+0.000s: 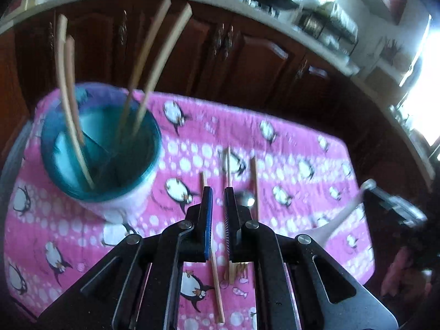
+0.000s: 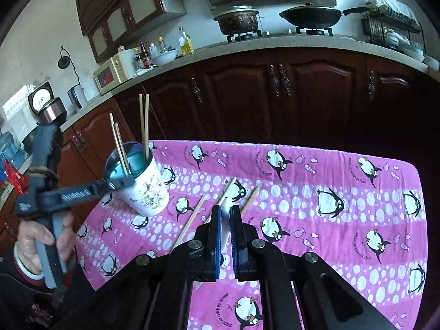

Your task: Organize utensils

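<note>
White spoon (image 2: 225, 224) is being gripped in closed right jaws (image 2: 225, 211) above tabletop (image 2: 343, 170); left jaws (image 1: 217, 192) are being held slightly apart, empty, near cup (image 2: 145, 189); four chopsticks (image 2: 143, 126) are standing in cup, three chopsticks (image 1: 254, 181) lying on cloth

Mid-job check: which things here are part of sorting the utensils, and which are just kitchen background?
Job: utensil cup, four chopsticks in cup, three loose chopsticks, metal spoon, white spoon in right claw.
Background: penguin tablecloth, wok, pot, microwave.
</note>
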`<control>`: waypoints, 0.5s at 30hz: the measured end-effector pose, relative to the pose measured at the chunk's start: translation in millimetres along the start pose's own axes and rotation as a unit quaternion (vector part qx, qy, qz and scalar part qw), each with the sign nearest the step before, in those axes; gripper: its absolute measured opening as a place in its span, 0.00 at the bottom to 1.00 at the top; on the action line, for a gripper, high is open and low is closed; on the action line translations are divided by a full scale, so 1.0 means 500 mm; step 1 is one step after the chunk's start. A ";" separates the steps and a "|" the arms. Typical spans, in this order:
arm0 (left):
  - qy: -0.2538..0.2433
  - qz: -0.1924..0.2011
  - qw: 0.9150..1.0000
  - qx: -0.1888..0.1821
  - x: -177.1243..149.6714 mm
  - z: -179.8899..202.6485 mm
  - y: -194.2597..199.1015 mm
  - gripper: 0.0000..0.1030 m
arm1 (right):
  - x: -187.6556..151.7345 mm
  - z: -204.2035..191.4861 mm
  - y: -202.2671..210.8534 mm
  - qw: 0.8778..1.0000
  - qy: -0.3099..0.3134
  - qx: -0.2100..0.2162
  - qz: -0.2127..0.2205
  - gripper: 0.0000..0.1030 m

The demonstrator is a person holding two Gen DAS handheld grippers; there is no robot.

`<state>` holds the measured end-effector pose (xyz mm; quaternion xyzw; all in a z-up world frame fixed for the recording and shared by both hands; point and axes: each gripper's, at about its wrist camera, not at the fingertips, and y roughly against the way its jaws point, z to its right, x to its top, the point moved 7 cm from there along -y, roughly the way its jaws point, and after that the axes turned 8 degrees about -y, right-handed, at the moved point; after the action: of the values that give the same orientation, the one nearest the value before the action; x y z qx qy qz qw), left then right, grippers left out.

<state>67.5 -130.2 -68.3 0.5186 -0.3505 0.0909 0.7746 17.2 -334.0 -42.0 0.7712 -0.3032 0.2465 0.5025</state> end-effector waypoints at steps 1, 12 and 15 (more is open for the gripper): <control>-0.007 -0.017 1.000 0.006 -0.011 0.007 -0.029 0.11 | -0.002 -0.001 0.001 1.000 0.002 0.001 -0.001 0.05; -0.028 -0.112 0.988 0.099 -0.045 0.002 -0.265 0.17 | -0.028 0.017 0.009 1.000 -0.011 0.002 -0.015 0.05; -0.037 -0.104 0.988 0.108 -0.034 0.006 -0.280 0.21 | -0.031 0.023 0.009 1.000 -0.016 0.003 -0.017 0.05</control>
<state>124.2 -191.1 -182.1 0.6357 -0.3117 0.0281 0.7056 4.1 -342.7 -53.9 0.7818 -0.2967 0.2267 0.4994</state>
